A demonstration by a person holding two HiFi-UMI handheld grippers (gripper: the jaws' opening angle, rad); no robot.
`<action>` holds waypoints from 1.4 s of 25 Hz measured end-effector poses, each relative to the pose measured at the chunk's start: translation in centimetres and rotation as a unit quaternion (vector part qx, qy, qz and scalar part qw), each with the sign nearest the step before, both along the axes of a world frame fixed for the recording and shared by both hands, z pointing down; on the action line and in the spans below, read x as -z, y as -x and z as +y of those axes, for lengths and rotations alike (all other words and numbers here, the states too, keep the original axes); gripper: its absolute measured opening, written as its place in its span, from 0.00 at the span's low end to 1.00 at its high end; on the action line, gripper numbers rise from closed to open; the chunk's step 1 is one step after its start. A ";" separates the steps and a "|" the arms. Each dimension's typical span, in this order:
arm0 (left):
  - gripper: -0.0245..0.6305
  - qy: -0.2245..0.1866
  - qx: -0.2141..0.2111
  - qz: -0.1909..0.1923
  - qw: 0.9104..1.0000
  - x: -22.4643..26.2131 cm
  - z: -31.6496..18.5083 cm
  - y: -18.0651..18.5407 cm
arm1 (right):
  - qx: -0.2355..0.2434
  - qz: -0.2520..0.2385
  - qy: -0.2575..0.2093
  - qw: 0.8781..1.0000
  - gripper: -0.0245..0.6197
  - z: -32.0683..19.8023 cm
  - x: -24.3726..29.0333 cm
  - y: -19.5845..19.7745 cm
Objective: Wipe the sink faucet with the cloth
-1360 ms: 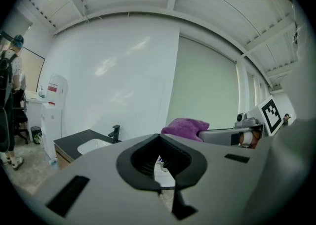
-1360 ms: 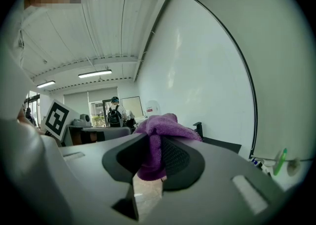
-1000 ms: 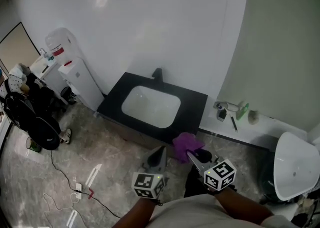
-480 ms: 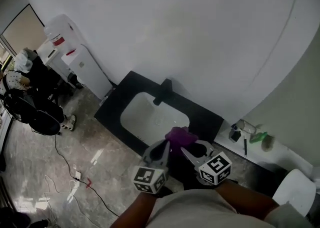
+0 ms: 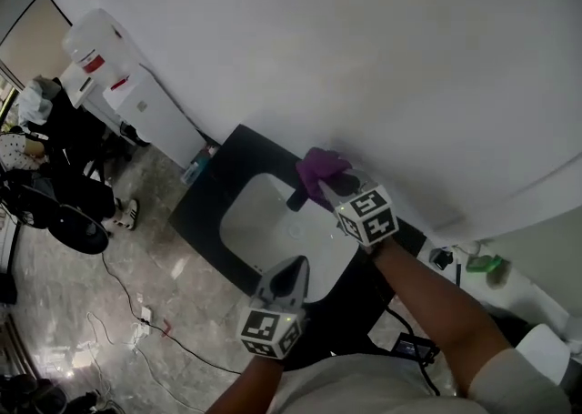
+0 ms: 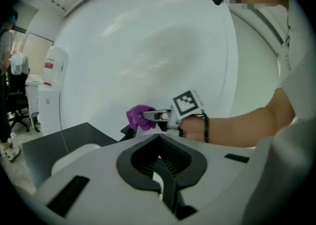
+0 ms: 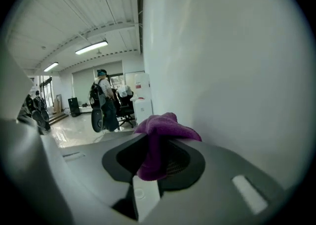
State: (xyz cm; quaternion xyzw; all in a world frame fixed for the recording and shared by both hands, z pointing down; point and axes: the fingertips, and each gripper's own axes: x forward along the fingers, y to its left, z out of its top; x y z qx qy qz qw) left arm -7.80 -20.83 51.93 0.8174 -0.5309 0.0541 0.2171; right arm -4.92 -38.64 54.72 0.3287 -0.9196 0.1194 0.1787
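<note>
So my right claw [image 5: 335,186] pinches the bunched purple cloth [image 5: 317,168] right at the black sink faucet [image 5: 296,197] top, placed to start wiping. Meanwhile my left claw [image 5: 290,268] is closed and empty, held back over the white basin [image 5: 259,221] front, likely just out of the way.

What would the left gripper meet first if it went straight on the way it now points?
Probably the right gripper and the purple cloth it holds, by the black faucet; they sit straight beyond the left gripper's shut jaws. Depth is hard to judge.
</note>
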 end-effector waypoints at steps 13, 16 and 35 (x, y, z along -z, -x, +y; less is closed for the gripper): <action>0.05 0.041 -0.007 0.011 0.999 -3.7 -3.6 2.4 | -0.017 0.089 0.106 0.990 0.16 1.0 -15.7 -1.6; 0.05 0.041 -0.007 0.006 0.999 -3.6 -3.9 3.0 | -0.041 0.061 0.047 0.996 0.16 -1.7 -11.8 -1.2; 0.05 0.021 0.002 0.011 1.000 -2.1 -3.3 3.3 | 0.021 0.050 -0.010 0.998 0.15 -5.5 -8.9 -0.7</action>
